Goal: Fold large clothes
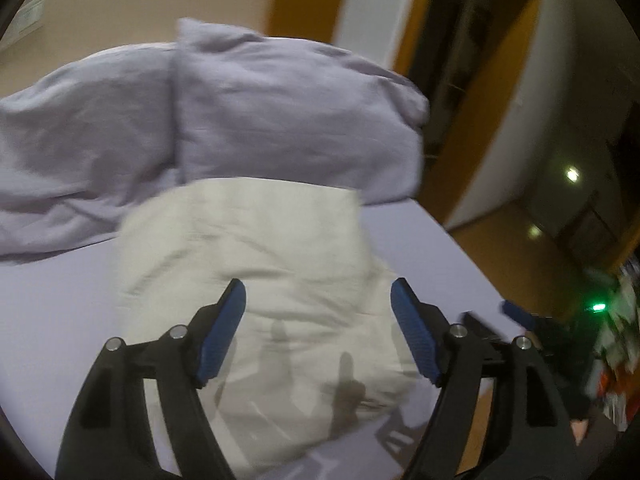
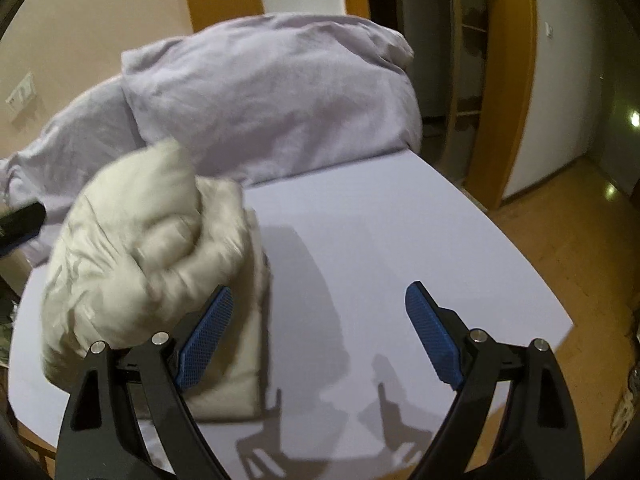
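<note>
A cream-white garment [image 1: 264, 272] lies bunched and partly folded on the lavender bed sheet [image 1: 48, 320]. My left gripper [image 1: 318, 292] is open and empty, hovering just above the garment. In the right wrist view the garment [image 2: 152, 248] is a blurred, rumpled mound at the left, over a flat folded layer. My right gripper [image 2: 318, 300] is open and empty, its left finger [image 2: 206, 336] beside the garment's right edge, above bare sheet [image 2: 380, 240]. The tip of the other gripper [image 2: 22, 220] shows at the far left.
A lavender duvet and pillow [image 1: 280, 112] are heaped at the head of the bed [image 2: 272, 100]. The bed's right edge [image 2: 520, 256] drops to a wooden floor [image 2: 580, 280]. A doorway with an orange frame [image 2: 504, 80] stands behind.
</note>
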Demonstrator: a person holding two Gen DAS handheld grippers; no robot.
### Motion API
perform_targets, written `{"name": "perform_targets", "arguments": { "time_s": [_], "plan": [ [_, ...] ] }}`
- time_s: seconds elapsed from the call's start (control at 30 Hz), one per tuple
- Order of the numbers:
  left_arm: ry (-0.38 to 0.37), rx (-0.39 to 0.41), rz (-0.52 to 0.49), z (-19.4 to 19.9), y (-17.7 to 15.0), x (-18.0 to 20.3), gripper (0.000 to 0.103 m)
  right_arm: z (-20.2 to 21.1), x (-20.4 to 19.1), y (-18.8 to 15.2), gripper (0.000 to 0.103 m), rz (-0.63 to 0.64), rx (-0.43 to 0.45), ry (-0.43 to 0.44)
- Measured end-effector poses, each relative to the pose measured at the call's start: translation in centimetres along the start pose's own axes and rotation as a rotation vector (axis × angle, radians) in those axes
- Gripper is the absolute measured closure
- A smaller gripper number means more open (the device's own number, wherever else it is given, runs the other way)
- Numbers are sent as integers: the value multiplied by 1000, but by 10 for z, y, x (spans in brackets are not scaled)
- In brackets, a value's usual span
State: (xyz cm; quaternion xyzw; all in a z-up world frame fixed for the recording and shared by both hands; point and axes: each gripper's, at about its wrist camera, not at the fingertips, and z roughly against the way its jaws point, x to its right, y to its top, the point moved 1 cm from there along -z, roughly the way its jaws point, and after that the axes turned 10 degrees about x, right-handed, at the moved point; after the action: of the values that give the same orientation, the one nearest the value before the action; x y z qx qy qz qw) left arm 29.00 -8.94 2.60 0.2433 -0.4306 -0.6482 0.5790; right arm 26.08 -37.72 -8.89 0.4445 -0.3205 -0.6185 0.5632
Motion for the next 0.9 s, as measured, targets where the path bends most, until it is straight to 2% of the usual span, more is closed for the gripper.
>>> {"name": "perform_targets", "arguments": {
  "time_s": [0.2, 0.33, 0.4, 0.5, 0.6, 0.8, 0.9],
  "plan": [
    [150, -4, 42, -8, 7, -58, 28, -10, -33, 27, 13, 35, 6, 66],
    [209, -10, 92, -17, 11, -90, 28, -15, -50, 38, 13, 55, 4, 100],
    [222, -20, 116, -27, 11, -100, 28, -17, -58, 41, 13, 71, 2, 112],
    [225, -77, 167, -49, -2, -116, 27, -21, -68, 44, 13, 90, -3, 130],
    [217, -72, 198, -60, -18, -117, 27, -25, -75, 46, 13, 102, -10, 144],
    [192, -58, 124, -68, -33, -91, 27, -41, -90, 50, 15, 120, -26, 166],
    [190, -56, 100, -72, -38, -82, 27, -51, -99, 50, 21, 126, -32, 175]
  ]
}}
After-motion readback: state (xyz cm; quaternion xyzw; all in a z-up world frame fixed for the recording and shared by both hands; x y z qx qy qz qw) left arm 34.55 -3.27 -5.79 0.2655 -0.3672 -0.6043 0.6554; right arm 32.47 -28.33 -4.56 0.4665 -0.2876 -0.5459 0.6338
